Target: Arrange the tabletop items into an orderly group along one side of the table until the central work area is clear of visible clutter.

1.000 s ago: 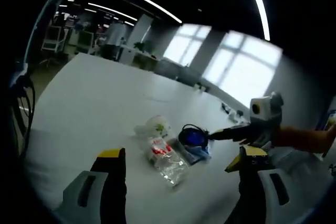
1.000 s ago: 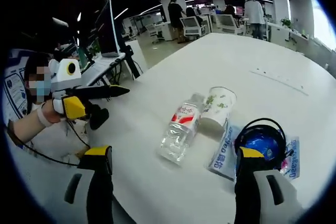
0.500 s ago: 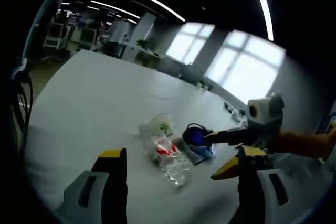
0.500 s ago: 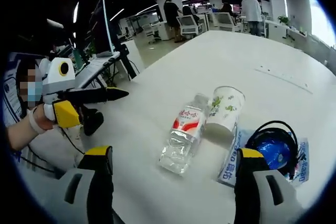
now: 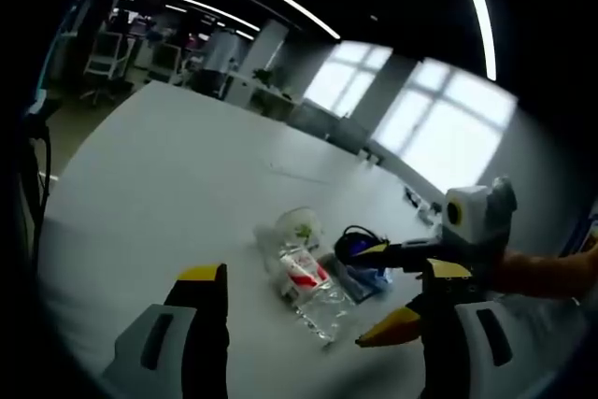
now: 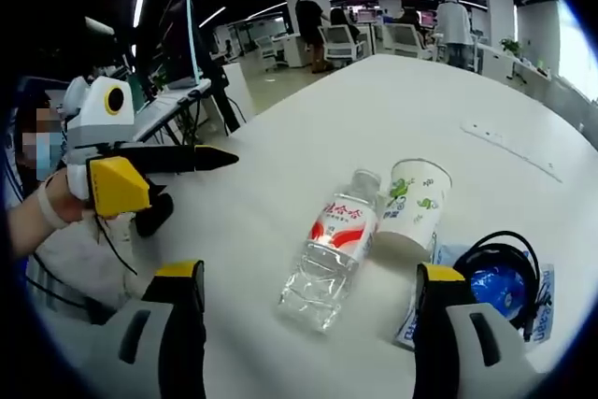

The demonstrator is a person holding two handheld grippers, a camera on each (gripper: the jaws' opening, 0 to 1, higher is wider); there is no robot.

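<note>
On the big white table (image 6: 392, 91) I see a small bunch of things lying close together. My right gripper (image 6: 308, 334) hangs over the near edge with its two jaws wide apart, and nothing is between them. Just past them a clear water bottle (image 6: 332, 249) with a red and white label lies on its side. A paper cup (image 6: 416, 203) with green drawings lies tipped over, touching the bottle near its cap end. Beside the cup is a blue round thing with a black cord (image 6: 500, 277) looped around it, and it rests on a blue and white packet (image 6: 425, 310).

My left gripper (image 5: 322, 334) is also spread wide and holds nothing. Ahead of it I see the same bottle (image 5: 304, 277), cup (image 5: 297, 228) and blue thing (image 5: 360, 249). Far off, people (image 6: 453, 21) stand by desks and chairs.
</note>
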